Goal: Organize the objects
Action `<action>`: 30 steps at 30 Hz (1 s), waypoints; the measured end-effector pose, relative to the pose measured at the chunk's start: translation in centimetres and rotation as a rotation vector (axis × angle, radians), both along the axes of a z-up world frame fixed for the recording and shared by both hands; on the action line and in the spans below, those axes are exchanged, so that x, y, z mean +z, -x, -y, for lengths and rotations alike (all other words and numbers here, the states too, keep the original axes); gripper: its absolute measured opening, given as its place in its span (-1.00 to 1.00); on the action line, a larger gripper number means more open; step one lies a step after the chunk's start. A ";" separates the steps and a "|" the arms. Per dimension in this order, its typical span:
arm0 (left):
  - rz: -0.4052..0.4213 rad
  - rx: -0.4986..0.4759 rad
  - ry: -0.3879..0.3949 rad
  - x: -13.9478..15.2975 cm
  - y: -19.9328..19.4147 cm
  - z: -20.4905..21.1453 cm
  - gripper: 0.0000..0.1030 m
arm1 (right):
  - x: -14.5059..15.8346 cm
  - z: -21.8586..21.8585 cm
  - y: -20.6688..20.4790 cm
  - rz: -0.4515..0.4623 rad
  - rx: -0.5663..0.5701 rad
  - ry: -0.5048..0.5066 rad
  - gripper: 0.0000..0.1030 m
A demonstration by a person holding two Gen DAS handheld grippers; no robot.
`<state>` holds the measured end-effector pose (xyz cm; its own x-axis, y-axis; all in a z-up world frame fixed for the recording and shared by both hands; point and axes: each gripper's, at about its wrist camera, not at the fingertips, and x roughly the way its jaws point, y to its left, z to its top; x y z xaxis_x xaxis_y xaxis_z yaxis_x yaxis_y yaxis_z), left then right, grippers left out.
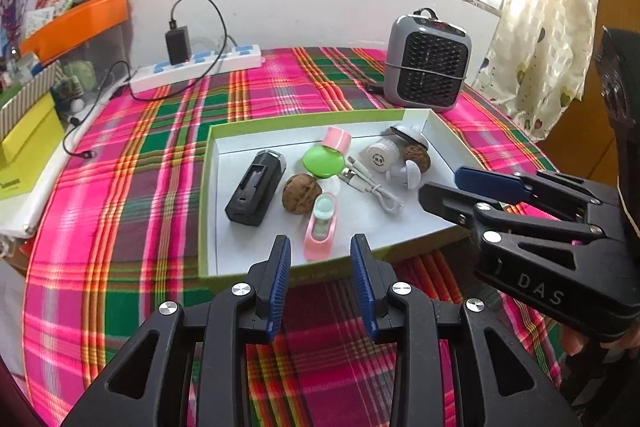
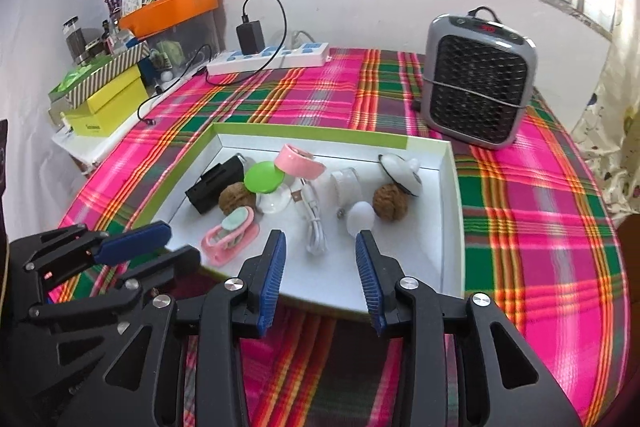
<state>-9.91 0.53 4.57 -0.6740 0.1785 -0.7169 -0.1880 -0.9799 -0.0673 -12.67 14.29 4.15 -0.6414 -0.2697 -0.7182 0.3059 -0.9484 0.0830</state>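
Observation:
A green-rimmed white tray (image 1: pixel 224 147) (image 2: pixel 452 187) lies on the plaid table. It holds a black box-shaped device (image 1: pixel 256 193) (image 2: pixel 216 183), two walnuts (image 1: pixel 300 193) (image 2: pixel 390 201), a pink clip-like holder (image 1: pixel 320 231) (image 2: pixel 230 237), a green disc (image 1: pixel 323 159) (image 2: pixel 262 177), a pink ring (image 1: pixel 337 139) (image 2: pixel 300 161), a white cable (image 1: pixel 372 187) (image 2: pixel 314 223) and white round pieces (image 1: pixel 380 155). My left gripper (image 1: pixel 320 259) (image 2: pixel 168 247) is open and empty over the tray's near edge. My right gripper (image 2: pixel 320 255) (image 1: pixel 448 183) is open and empty at the tray's right side.
A grey fan heater (image 1: pixel 428 67) (image 2: pixel 476 83) stands behind the tray on the right. A white power strip (image 1: pixel 196 67) (image 2: pixel 268 59) with a black charger and loose cables lies at the back left. Boxes and an orange bin (image 2: pixel 172 9) crowd the left side.

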 end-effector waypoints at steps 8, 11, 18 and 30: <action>-0.020 0.018 0.014 0.1 -2.2 -0.1 -0.44 | 0.2 -0.8 -2.8 -0.028 -0.040 -0.001 -0.20; -0.018 0.031 0.021 -0.2 -3.0 -0.1 -0.44 | 0.1 -1.0 -3.8 -0.030 -0.047 0.001 -0.19; 0.022 0.045 0.042 -1.6 -4.5 -0.1 -0.44 | -1.2 -1.0 -5.7 -0.015 -0.064 -0.025 -0.12; 0.070 0.073 0.059 -3.6 -6.2 0.2 -0.44 | -3.6 -2.0 -7.9 0.043 -0.100 -0.039 -0.01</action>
<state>-3.70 0.37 0.97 -0.6319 0.0866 -0.7702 -0.1124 -0.9935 -0.0196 -4.73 16.30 0.51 -0.6322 -0.1770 -0.7543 0.2062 -0.9769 0.0564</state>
